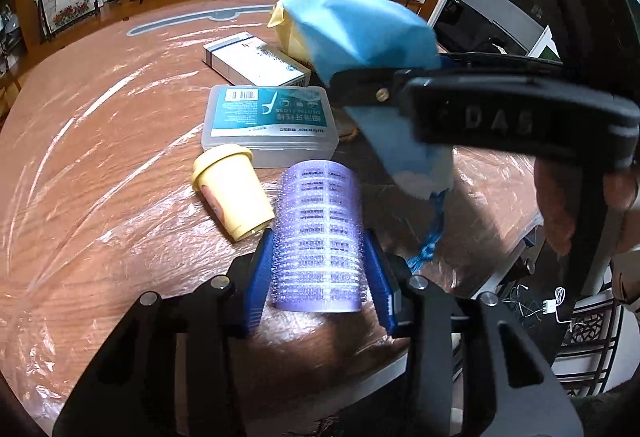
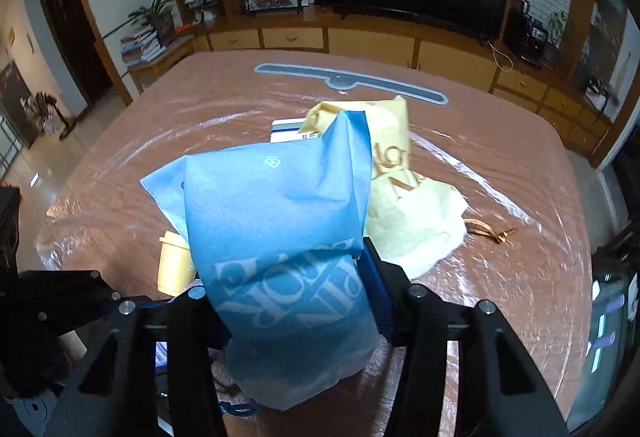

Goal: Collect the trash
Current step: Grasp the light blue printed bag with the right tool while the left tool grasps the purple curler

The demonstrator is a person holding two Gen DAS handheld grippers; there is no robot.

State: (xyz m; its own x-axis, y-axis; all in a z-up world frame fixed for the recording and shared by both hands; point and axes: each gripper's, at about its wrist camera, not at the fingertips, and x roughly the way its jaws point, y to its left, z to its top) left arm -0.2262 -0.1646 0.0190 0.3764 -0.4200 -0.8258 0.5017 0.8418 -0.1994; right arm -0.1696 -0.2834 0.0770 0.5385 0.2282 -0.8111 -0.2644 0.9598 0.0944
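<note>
A purple hair roller (image 1: 318, 233) lies on the plastic-covered table (image 1: 100, 157), and my left gripper (image 1: 318, 237) is shut on it, one blue pad on each side. A blue paper bag (image 2: 280, 205) with white lettering stands between the fingers of my right gripper (image 2: 280, 269), which is shut on its lower part; the left finger is hidden behind the bag. In the left wrist view the right gripper (image 1: 360, 89) clamps the blue bag (image 1: 360, 33) above and to the right of the roller.
A small yellow cup (image 1: 230, 193) lies on its side just left of the roller. Behind it sit a clear dental floss box (image 1: 270, 121) and a white carton (image 1: 256, 59). A crumpled yellow bag (image 2: 400, 197) and a brown ribbon (image 2: 490, 229) lie behind the blue bag.
</note>
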